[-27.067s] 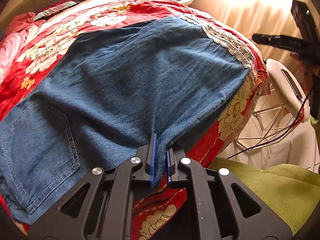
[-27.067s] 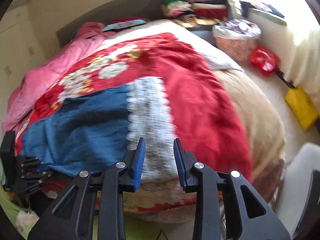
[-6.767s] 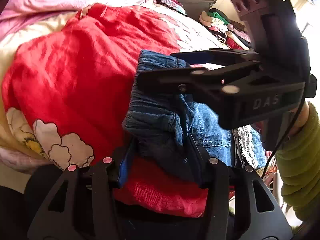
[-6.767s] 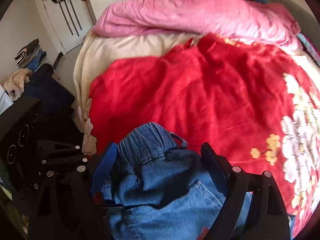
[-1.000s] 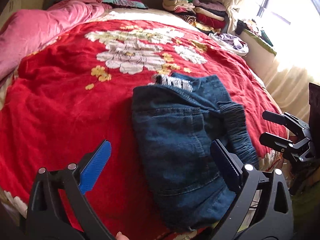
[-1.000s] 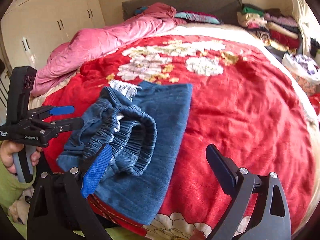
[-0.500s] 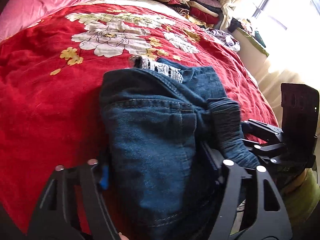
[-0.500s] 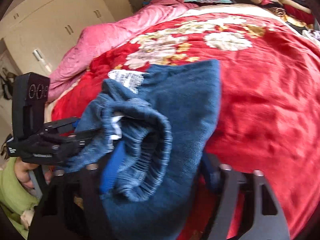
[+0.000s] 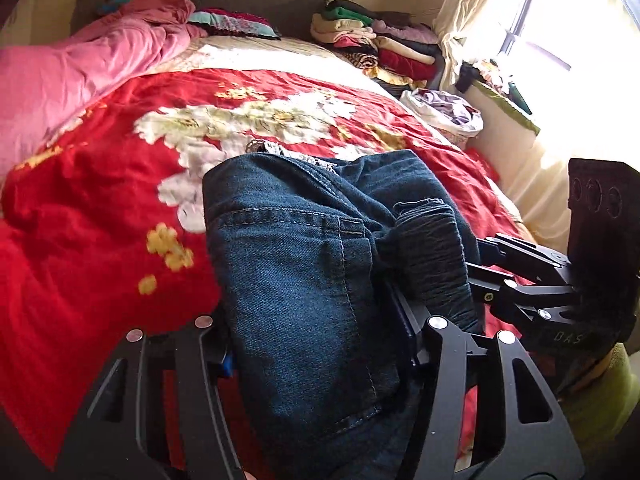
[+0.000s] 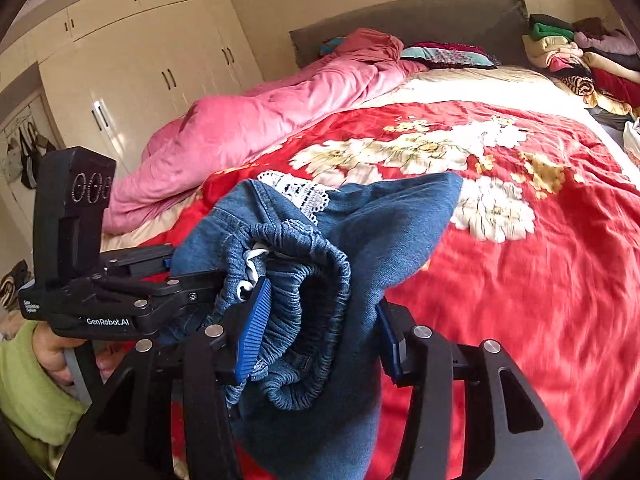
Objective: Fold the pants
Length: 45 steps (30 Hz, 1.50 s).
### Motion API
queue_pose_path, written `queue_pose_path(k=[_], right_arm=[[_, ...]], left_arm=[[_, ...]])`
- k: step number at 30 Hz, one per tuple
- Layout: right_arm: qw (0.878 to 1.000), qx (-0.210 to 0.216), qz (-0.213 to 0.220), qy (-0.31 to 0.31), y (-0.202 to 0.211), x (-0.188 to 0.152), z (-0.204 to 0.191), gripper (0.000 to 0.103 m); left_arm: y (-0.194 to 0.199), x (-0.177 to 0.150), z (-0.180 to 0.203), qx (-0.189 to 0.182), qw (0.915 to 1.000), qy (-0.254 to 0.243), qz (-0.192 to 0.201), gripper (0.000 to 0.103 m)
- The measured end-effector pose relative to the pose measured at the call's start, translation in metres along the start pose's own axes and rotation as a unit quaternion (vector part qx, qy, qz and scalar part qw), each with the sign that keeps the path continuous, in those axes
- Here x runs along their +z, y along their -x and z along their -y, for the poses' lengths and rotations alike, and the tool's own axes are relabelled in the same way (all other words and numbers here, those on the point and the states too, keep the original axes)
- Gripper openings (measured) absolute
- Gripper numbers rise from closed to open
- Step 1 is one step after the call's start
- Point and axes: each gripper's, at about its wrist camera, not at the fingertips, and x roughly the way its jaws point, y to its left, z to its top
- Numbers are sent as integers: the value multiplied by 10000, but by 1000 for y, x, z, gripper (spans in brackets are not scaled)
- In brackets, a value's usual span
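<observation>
The folded blue denim pants [image 9: 300, 248] form a thick bundle with a white lace trim at the far end, raised a little off the red blanket. My left gripper [image 9: 316, 328] has its jaws closing on the bundle's pocket side, pads pressing the denim. My right gripper [image 10: 322, 328] has its jaws closing on the gathered elastic waistband [image 10: 304, 280], blue pads [image 10: 254, 320] against the pants [image 10: 380, 216]. In the left wrist view the right gripper [image 9: 484, 256] is on the bundle's right. In the right wrist view the left gripper [image 10: 172, 268] is on its left.
A red floral blanket [image 9: 100, 220] covers the bed, with a pink duvet [image 10: 260, 116] heaped at the far left. Stacked folded clothes [image 9: 372, 40] sit by the headboard. A laundry basket [image 9: 444, 116] and a bright window are at the right; wardrobe doors [image 10: 140, 80] are at the left.
Both grippers went from wide open beside the bundle on the bed to closed around it. The bundle has come up off the blanket and sits closer to both cameras.
</observation>
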Motion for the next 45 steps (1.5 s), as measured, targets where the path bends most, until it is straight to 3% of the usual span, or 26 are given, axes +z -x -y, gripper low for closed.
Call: queue_pose_path(k=[3, 4, 5, 8, 15, 17, 19, 22, 24, 26, 28, 35, 45], right_arm=[[9991, -175, -284, -255, -24, 3, 16, 54], [9972, -362, -496, -436, -34, 1, 23, 58], [9945, -565, -658, -588, -41, -2, 29, 70], [9927, -656, -770, -660, -46, -13, 35, 75], [9924, -957, -653, -411, -32, -15, 22, 77], [9925, -1010, -576, -375, -23, -16, 19, 84], [9928, -1037, -439, -421, -13, -15, 19, 84], [9930, -1101, -179, -387, 8, -14, 12, 86], [9930, -1135, 14, -314, 23, -14, 4, 95], [9926, -1191, 178, -183, 34, -14, -5, 95], [9913, -1282, 314, -20, 46, -19, -16, 98], [9865, -1583, 302, 309, 59, -42, -41, 98], [9877, -1557, 141, -57, 60, -61, -41, 98]], left_arm=[[-26, 0, -15, 176, 9992, 111, -329, 49], [-33, -3, -20, 249, 9986, 144, -446, 52], [-40, -9, -25, 309, 9980, 192, -519, 57], [-44, -20, -36, 191, 9976, 414, -527, 61], [-33, -22, -33, 310, 9979, 341, -457, 65], [-28, -22, -32, 334, 9980, 346, -410, 66], [-20, -24, -30, 353, 9982, 363, -334, 67], [-3, -26, -27, 355, 9985, 391, -163, 75], [11, -28, -24, 349, 9985, 418, -35, 80], [24, -32, -21, 353, 9983, 458, 67, 90], [39, -37, -17, 418, 9978, 479, 176, 93], [68, -64, -9, 654, 9958, 587, 249, 93], [76, -83, 0, 748, 9958, 520, 113, 93]])
